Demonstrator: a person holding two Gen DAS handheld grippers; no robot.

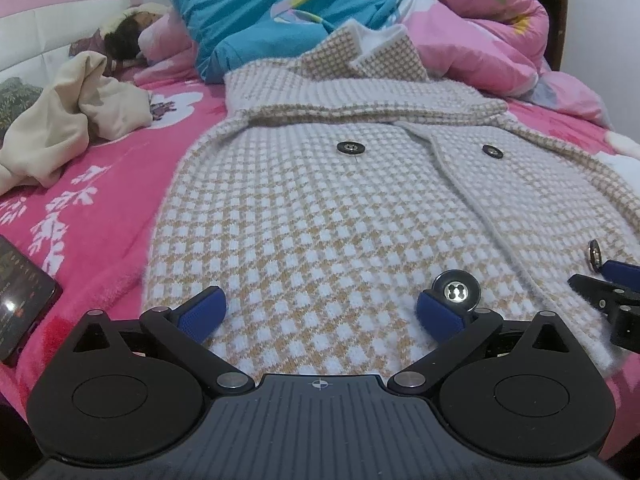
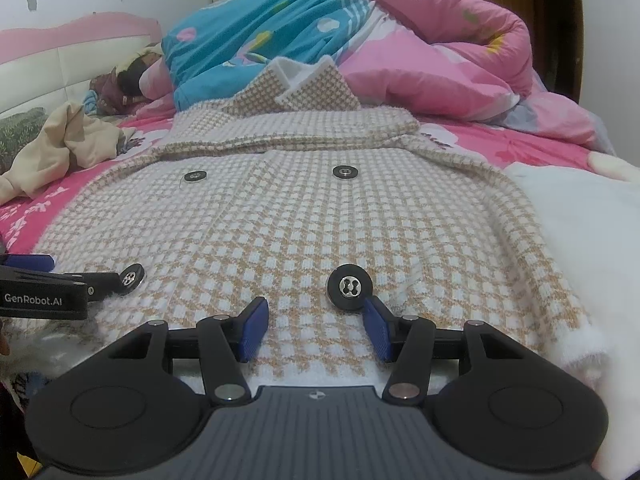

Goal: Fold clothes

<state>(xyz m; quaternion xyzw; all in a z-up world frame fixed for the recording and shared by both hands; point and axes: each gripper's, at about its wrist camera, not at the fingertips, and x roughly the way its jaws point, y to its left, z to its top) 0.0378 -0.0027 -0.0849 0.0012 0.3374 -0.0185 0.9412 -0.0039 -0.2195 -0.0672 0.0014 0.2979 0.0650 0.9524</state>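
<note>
My left fingers (image 1: 320, 312) are spread wide over the near hem of the checked coat (image 1: 340, 208), nothing between them. My right fingers (image 2: 316, 330) are half parted beside them, over the same hem just short of a big button (image 2: 350, 286), gripping nothing as far as I can tell. The coat lies buttoned and flat on the bed (image 1: 100, 200), collar away from me, so both hands look lined up to lift the hem. The piled quilts (image 2: 420, 52) crowd the collar; a beige garment (image 1: 68, 120) and a phone (image 1: 20, 296) lie off left.
</note>
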